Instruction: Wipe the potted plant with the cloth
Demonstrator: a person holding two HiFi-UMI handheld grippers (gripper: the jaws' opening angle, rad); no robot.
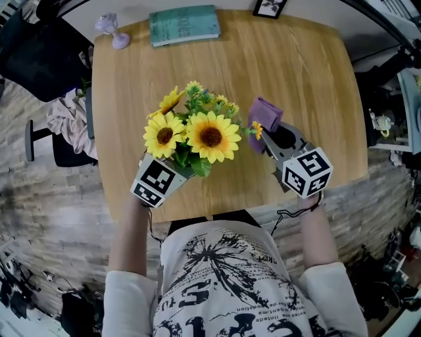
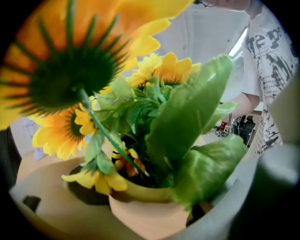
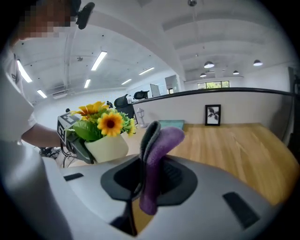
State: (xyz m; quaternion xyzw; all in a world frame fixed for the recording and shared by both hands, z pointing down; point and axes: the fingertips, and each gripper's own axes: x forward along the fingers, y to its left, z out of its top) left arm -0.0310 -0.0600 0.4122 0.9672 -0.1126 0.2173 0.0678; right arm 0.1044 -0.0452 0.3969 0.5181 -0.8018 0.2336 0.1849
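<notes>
A potted plant of yellow sunflowers [image 1: 194,128] stands in a cream pot [image 2: 147,213] near the front of the wooden table [image 1: 316,72]. My left gripper [image 1: 179,170] reaches in under the blooms from the front left, and its grey jaws are shut on the pot's sides. Leaves and flower heads fill the left gripper view. My right gripper [image 1: 271,135] sits just right of the plant, shut on a folded purple cloth [image 1: 264,115] that sticks up from the jaws [image 3: 157,154]. The cloth is beside the flowers, close to a small bloom at the right.
At the table's far edge lie a teal book [image 1: 184,25], a small lilac ornament [image 1: 113,31] and a framed picture [image 1: 270,7]. A chair with draped fabric [image 1: 69,125] stands to the left. The table's front edge is close to my body.
</notes>
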